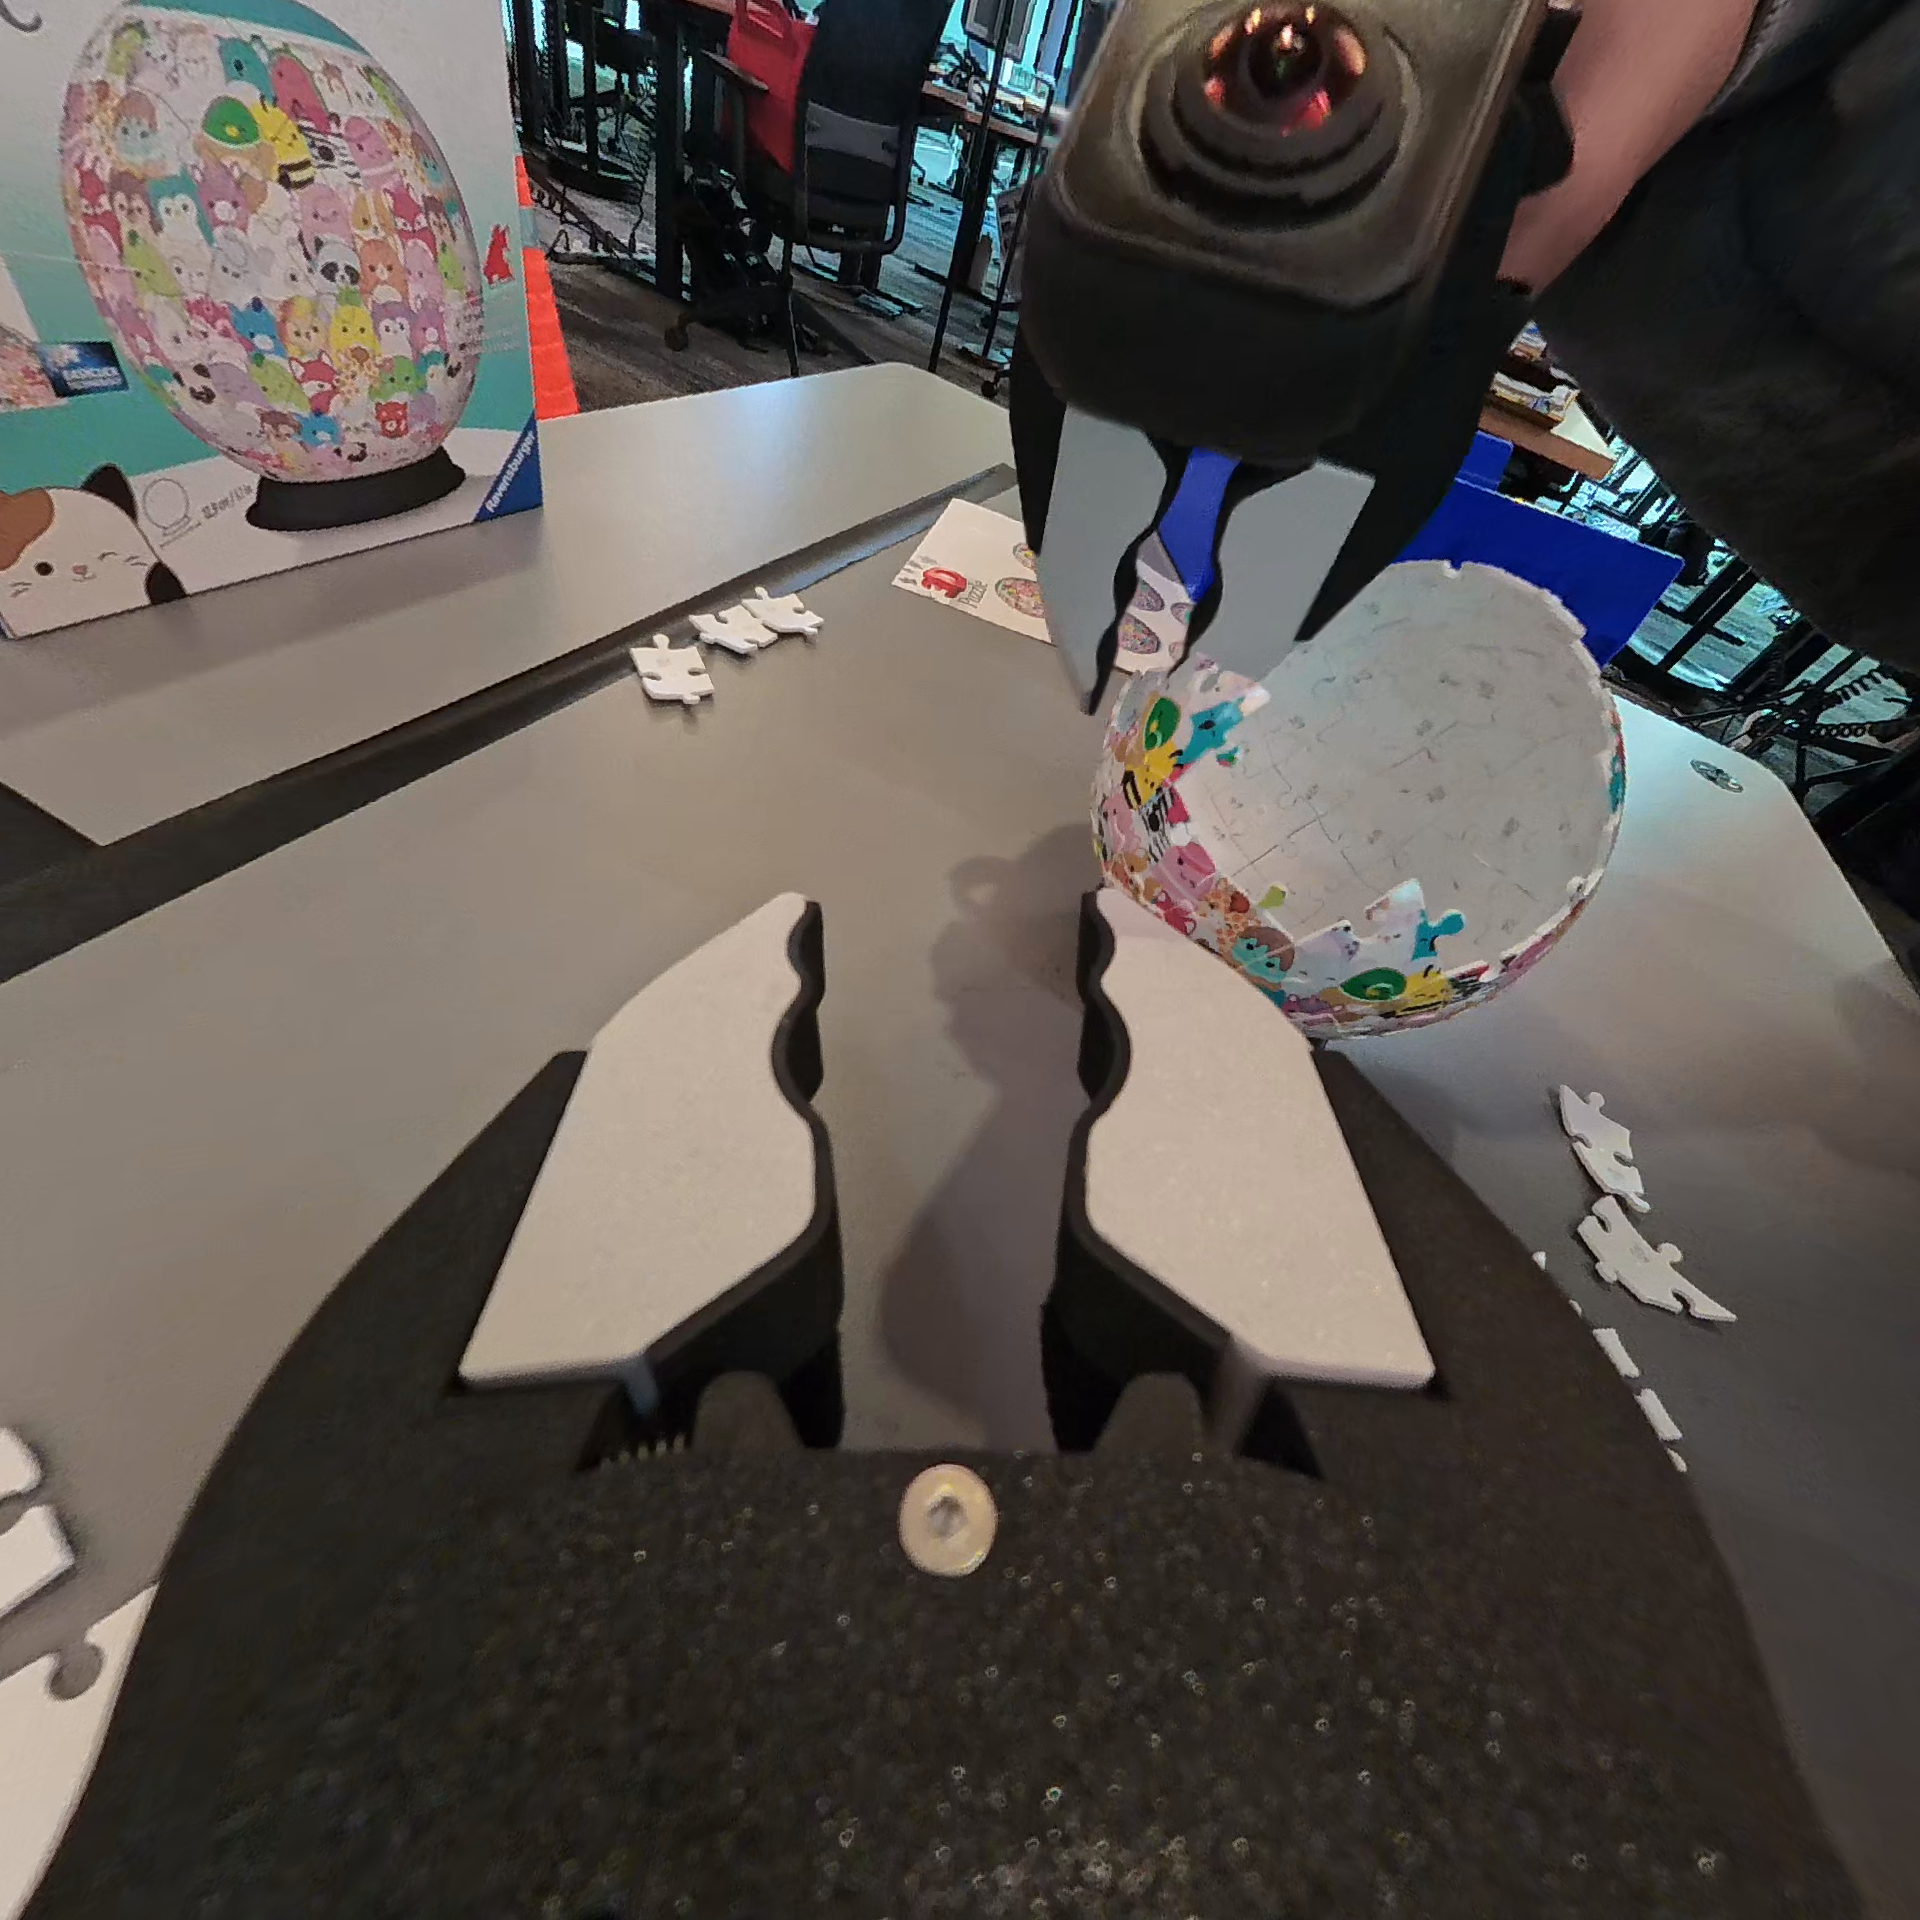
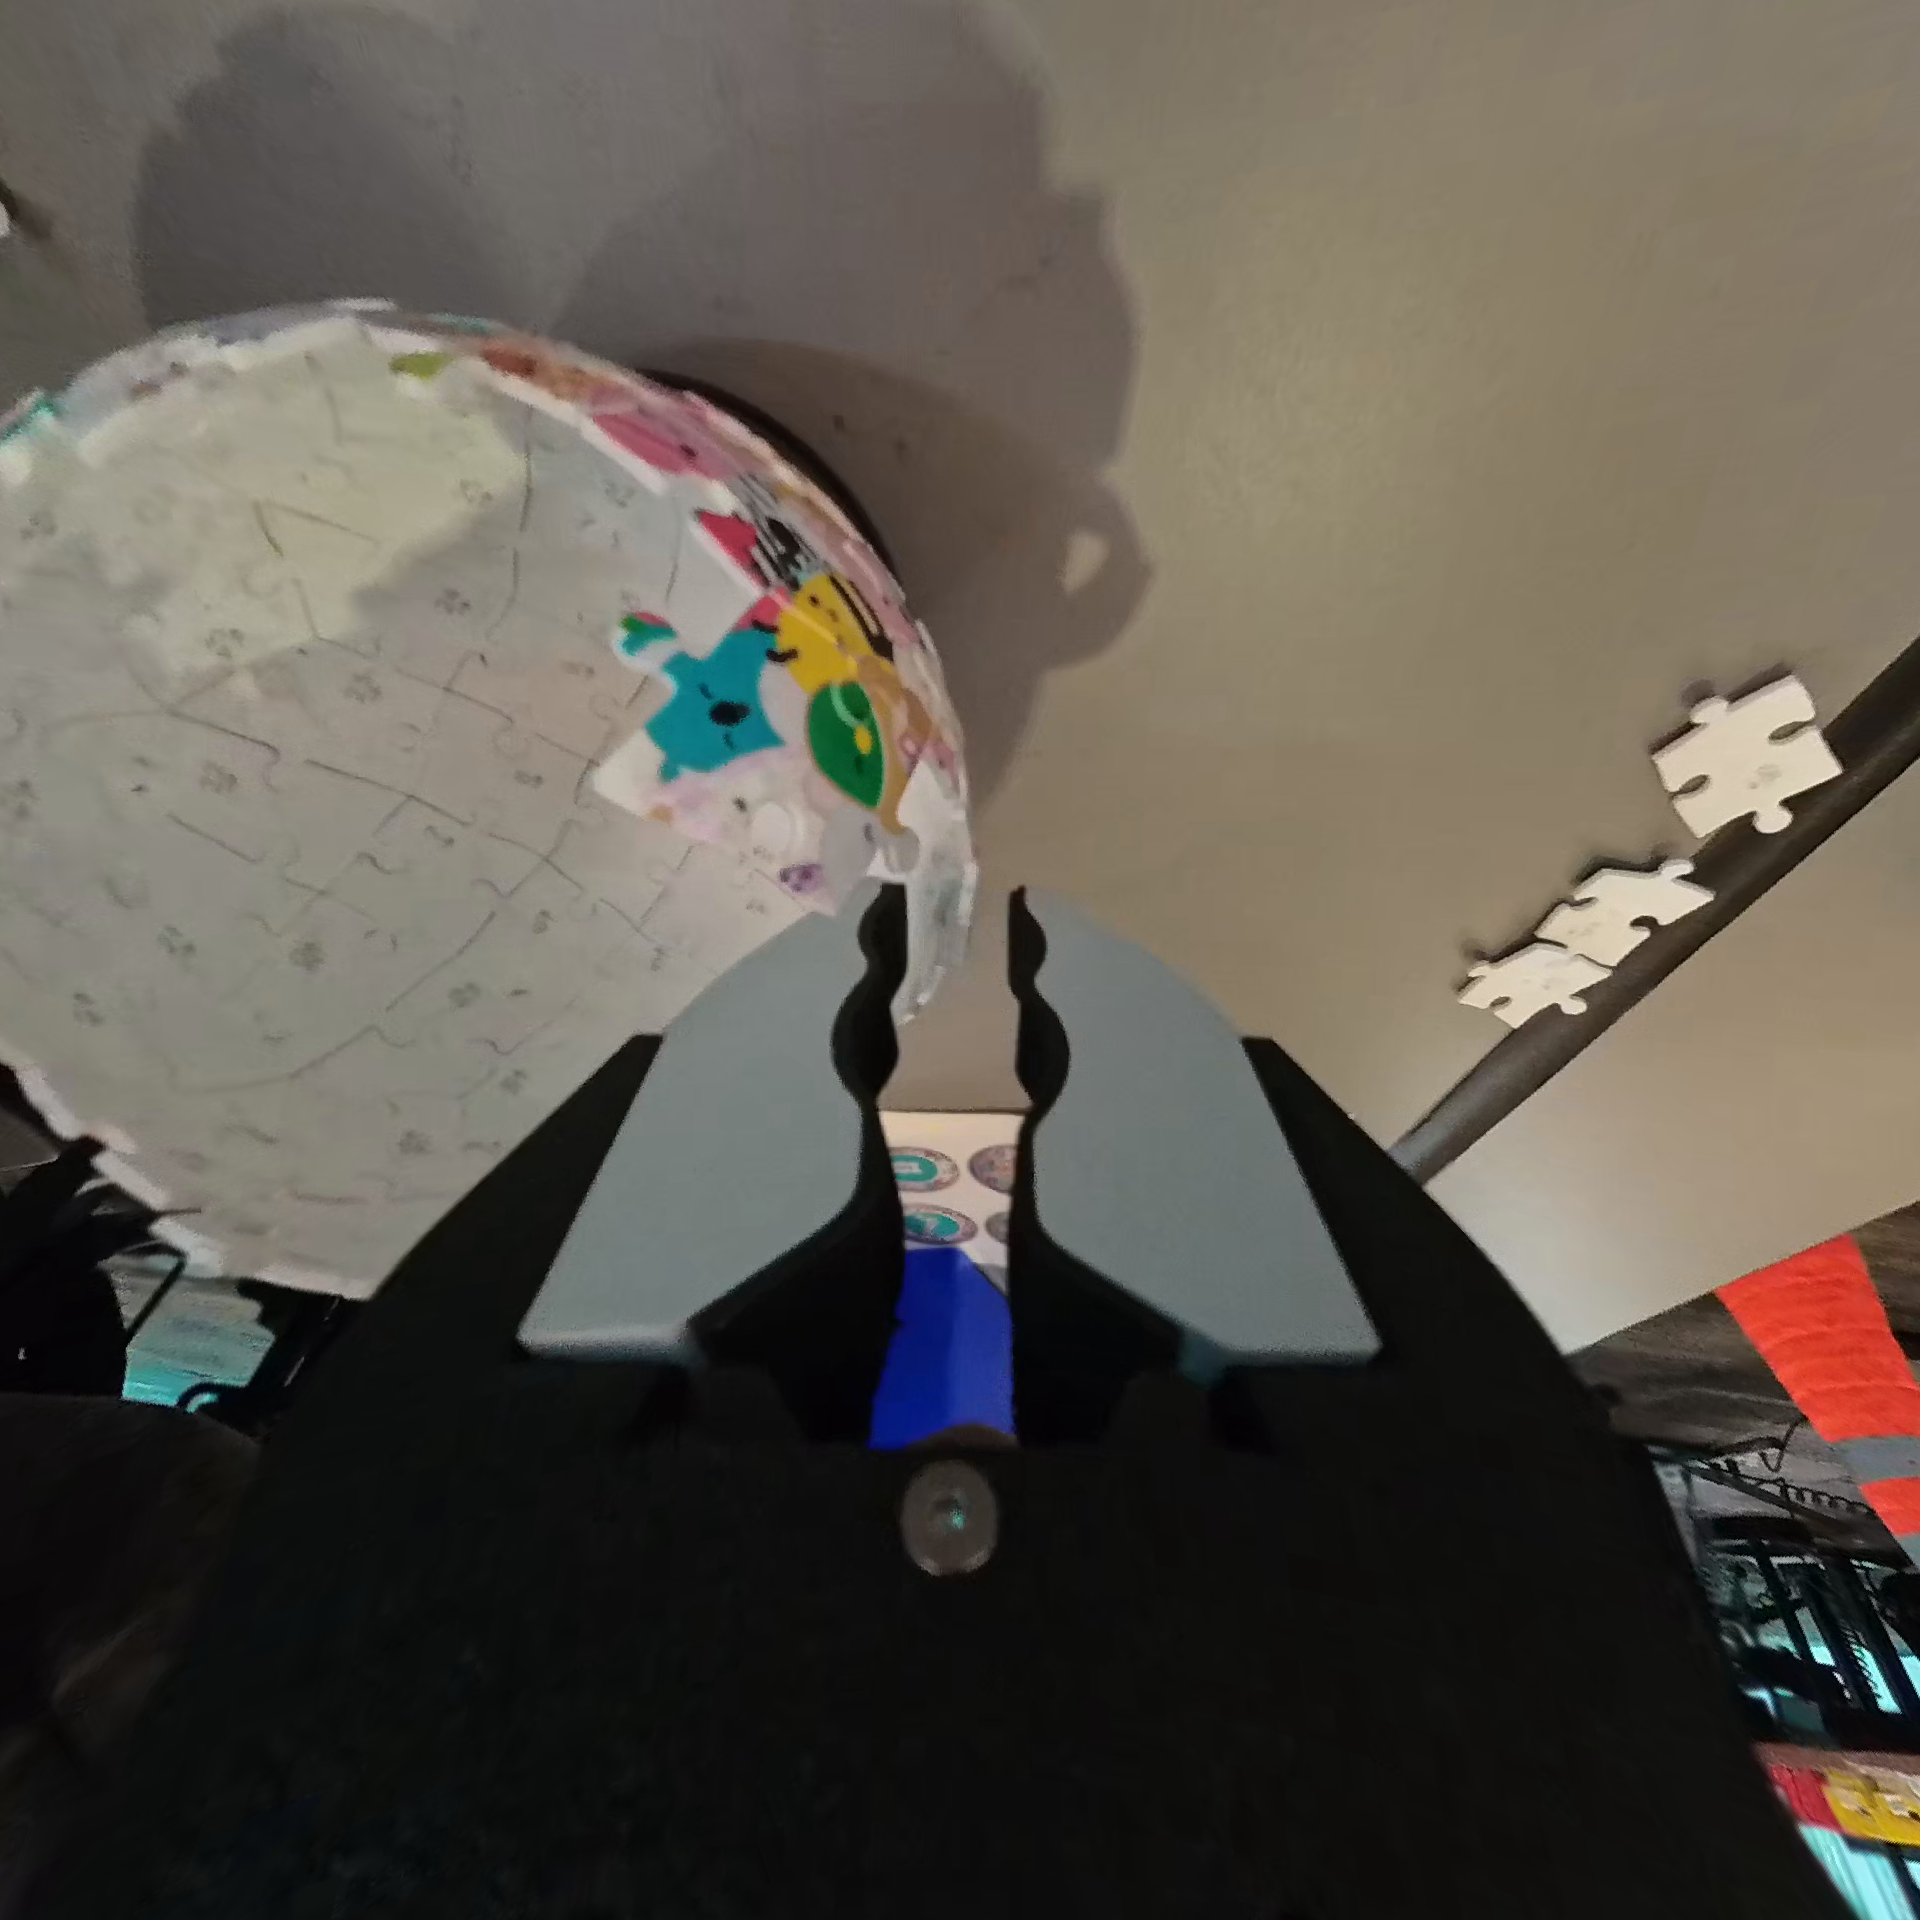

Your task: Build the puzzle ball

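1. Left wrist view: the left gripper (image 1: 951,914) is held low over the grey table (image 1: 520,831), jaws spread apart, nothing between them.
2. The half-built puzzle ball (image 1: 1361,810) is seen just right of the left gripper's tips, resting on the table, tilted so that the white inside of the shell faces the camera; the printed outside shows along its left and lower edges.
3. The right gripper (image 1: 1153,634) is seen coming down from above, tips at the ball's upper-left rim. A hand (image 1: 1621,135) is seen behind it.
4. Three loose white pieces (image 1: 727,639) lie in a row by the table seam; more loose pieces (image 1: 1621,1216) lie at the right edge. The puzzle box (image 1: 260,291) stands upright at far left; a printed leaflet (image 1: 977,566) lies behind the right gripper.
5. Right wrist view: the right gripper (image 2: 945,904) has a narrow gap between its jaws, and the rim of the ball (image 2: 312,779) sits in that gap. The frame is blurred, so firm contact cannot be confirmed; the grip state cannot be told.
6. The three white pieces (image 2: 1621,904) are seen at the right along the seam.
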Motion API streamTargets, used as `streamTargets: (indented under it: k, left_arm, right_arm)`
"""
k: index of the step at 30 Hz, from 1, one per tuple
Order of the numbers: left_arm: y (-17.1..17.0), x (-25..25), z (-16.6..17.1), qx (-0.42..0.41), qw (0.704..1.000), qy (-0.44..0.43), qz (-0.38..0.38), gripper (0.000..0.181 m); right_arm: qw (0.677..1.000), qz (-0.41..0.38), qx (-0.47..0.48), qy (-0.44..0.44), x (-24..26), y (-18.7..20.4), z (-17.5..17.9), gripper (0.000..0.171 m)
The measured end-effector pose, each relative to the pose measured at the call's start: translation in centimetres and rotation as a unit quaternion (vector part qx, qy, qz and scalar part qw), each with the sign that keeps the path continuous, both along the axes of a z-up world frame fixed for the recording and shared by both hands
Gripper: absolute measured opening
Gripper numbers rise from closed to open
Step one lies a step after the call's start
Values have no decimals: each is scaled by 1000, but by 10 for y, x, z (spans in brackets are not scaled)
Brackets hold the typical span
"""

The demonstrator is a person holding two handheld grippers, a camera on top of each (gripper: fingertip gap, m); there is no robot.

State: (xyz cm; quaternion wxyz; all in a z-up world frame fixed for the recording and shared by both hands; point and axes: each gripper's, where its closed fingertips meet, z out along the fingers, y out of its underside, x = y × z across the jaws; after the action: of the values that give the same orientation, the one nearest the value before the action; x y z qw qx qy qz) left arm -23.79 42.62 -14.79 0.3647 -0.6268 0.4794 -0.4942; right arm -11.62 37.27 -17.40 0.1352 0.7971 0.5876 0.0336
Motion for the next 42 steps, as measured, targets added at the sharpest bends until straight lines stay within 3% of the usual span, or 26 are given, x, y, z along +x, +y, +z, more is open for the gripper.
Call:
streamTargets:
  k: [5, 14, 17, 20, 23, 27, 30, 32, 34, 36, 40, 42]
  left_arm:
    - [0, 0, 0, 1, 1000, 0, 0, 46]
    - [0, 0, -1, 2, 1000, 3, -1, 46]
    - [0, 0, 0, 2, 1000, 1, 0, 46]
    - [0, 0, 0, 2, 1000, 0, 0, 46]
    - [0, 0, 0, 2, 1000, 0, 1, 47]
    - [1, 0, 1, 8, 1000, -2, 7, 49]
    - [-1, 0, 7, 11, 1000, -20, 8, 53]
    - [-5, -1, 10, 14, 1000, -24, 5, 57]
    - [-10, 1, 22, 26, 999, -28, -12, 58]
    - [-16, 10, 38, 42, 998, -14, -44, 54]
    - [-5, 36, 30, 44, 985, 141, -93, 49]
    - [11, 49, 16, 41, 978, 180, -97, 39]
  right_arm:
    - [1000, 11, -3, -18, 0, -1, -5, 7]
    - [1000, -5, -4, -4, -3, 1, -5, 11]
    - [999, -2, 22, 22, -3, 8, 14, 25]
    - [991, -37, 98, 82, -1, 24, 57, 33]
    - [958, -98, 195, 187, -8, 26, 111, 35]
    - [859, -150, 373, 316, -7, -5, 162, 27]
    - [771, -181, 478, 380, 0, -52, 164, 33]
    - [734, -199, 508, 404, 6, -87, 147, 34]
    - [726, -219, 507, 410, 14, -115, 120, 32]
    - [746, -221, 497, 384, 26, -130, 97, 34]
    - [755, -199, 480, 400, 23, -129, 120, 35]
    - [766, -165, 481, 394, 14, -121, 134, 22]
